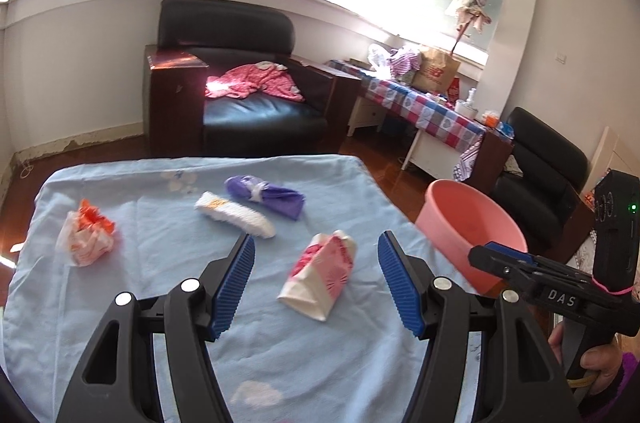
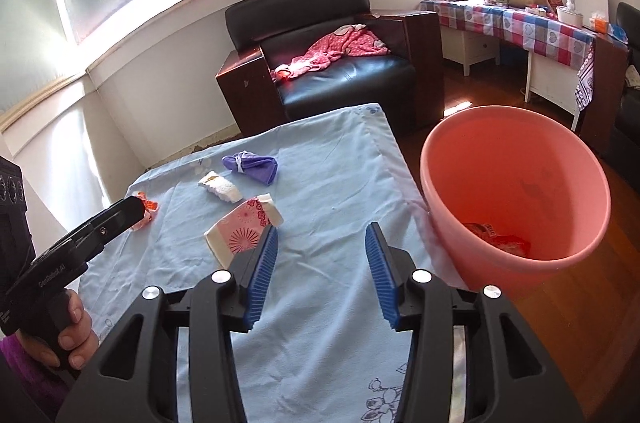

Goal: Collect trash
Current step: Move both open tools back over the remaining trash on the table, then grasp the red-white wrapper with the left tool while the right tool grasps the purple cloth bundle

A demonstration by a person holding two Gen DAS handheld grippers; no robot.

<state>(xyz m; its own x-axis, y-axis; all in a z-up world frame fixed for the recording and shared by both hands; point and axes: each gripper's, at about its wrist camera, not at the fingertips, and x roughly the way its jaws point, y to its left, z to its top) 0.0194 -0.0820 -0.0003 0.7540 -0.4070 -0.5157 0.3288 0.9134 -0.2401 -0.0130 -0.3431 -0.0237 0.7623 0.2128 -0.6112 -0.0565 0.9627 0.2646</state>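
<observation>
Lying on the blue-clothed tabletop point(image 1: 120, 303) are four pieces of trash: a pink pack point(image 1: 320, 273) nearest, a white roll point(image 1: 236, 215), a purple wad point(image 1: 264, 193) tied with a white band, and an orange-and-white crumple point(image 1: 86, 235) off to the left. Beside the tabletop's right edge stands the pink bucket point(image 2: 448, 183), with something red already at its bottom.

The left hand-held gripper point(image 1: 316, 283) hangs above the pink pack with its blue pads spread wide, holding nothing. The right hand-held gripper point(image 2: 320, 275) is likewise spread and empty, over bare cloth between the pack and the bucket.

The pack looks like a soft tissue packet in film: light, squashy, probably a little slick. It is partly folded, so I would close across its narrow width near the middle, where the bulk gives the ribbed pads something to bite; a pinch at a thin end could slide off.

The crumple and the wad should be nearly weightless and will compress to almost nothing, so a deep, full squeeze seems wise. The roll appears fluffy; gripping across its short axis looks best. Taking hold too low may catch the cloth.
</observation>
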